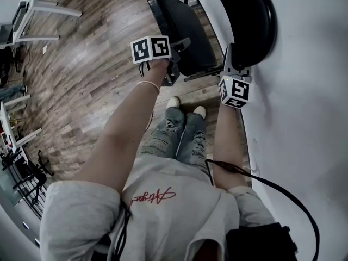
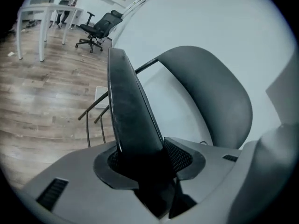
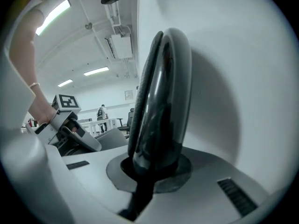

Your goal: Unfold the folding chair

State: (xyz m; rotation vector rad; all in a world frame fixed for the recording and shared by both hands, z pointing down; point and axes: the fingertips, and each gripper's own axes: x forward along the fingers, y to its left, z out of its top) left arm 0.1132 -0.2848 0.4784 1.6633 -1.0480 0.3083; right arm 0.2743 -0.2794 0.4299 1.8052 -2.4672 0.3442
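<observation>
A black folding chair stands against the white wall. Its seat point(image 1: 179, 29) is swung out from the rounded backrest point(image 1: 247, 20). My left gripper point(image 1: 176, 50) sits at the seat's near edge. In the left gripper view that seat edge point(image 2: 128, 111) runs up between the jaws of the left gripper point(image 2: 149, 157), and the pads lie against it, with the backrest point(image 2: 210, 97) behind. My right gripper point(image 1: 234, 58) is at the backrest's lower rim. The right gripper view shows the right gripper point(image 3: 149, 169) shut on the backrest's thin edge point(image 3: 161, 106), and the left gripper point(image 3: 70, 125) at left.
The white wall point(image 1: 304, 91) runs close along the right. The person's shoes point(image 1: 185, 107) stand just in front of the chair on wood floor point(image 1: 92, 80). White table legs point(image 1: 38, 10) stand far left. An office chair point(image 2: 98, 27) and a table point(image 2: 42, 17) are farther off.
</observation>
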